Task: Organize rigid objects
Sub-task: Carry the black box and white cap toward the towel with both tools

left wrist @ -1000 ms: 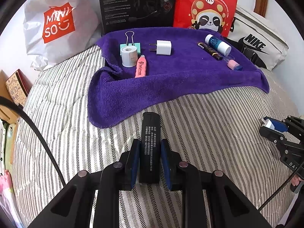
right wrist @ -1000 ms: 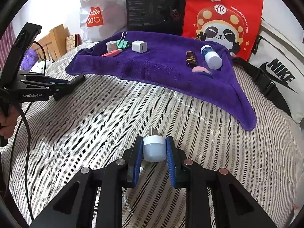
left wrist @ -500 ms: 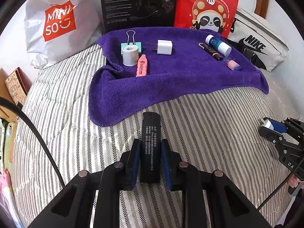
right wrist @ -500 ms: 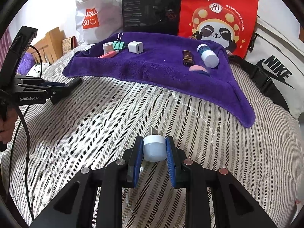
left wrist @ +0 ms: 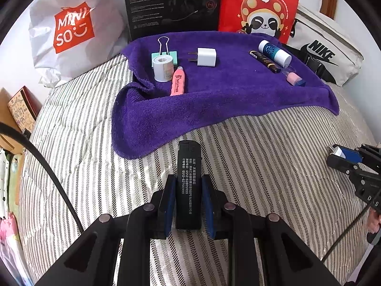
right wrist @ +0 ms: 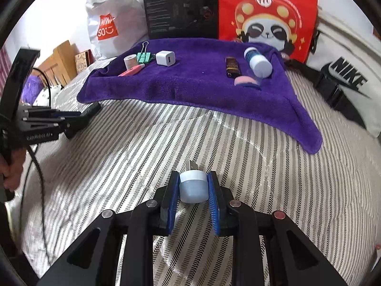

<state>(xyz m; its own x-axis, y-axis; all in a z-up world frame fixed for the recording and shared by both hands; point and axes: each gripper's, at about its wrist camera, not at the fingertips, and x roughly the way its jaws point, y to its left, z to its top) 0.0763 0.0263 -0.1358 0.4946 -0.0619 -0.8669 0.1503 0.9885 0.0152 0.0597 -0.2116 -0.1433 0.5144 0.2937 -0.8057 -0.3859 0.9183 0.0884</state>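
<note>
My left gripper (left wrist: 188, 183) is shut on a black lighter (left wrist: 188, 174) with white print, held over the striped bed just short of the purple towel (left wrist: 214, 100). My right gripper (right wrist: 193, 181) is shut on a small light-blue plug-like piece (right wrist: 193, 186) with a metal tip, also over the bed. On the towel lie a tape roll (left wrist: 162, 68), a green binder clip (left wrist: 164, 52), a pink tube (left wrist: 177, 84), a white charger (left wrist: 206, 57), a dark stick (left wrist: 264, 61), a blue-and-white bottle (left wrist: 274, 52) and a pink-and-blue piece (left wrist: 295, 80).
Behind the towel stand a white Miniso bag (left wrist: 71, 31), a black box (left wrist: 171, 2) and a red panda bag (left wrist: 259, 7). A white Nike bag (left wrist: 326, 54) lies at the right. Each gripper shows in the other's view, the left one (right wrist: 54, 121) and the right one (left wrist: 350, 162).
Both grippers have edged slightly closer to the towel, each still holding its object. The items on the towel have not moved.
</note>
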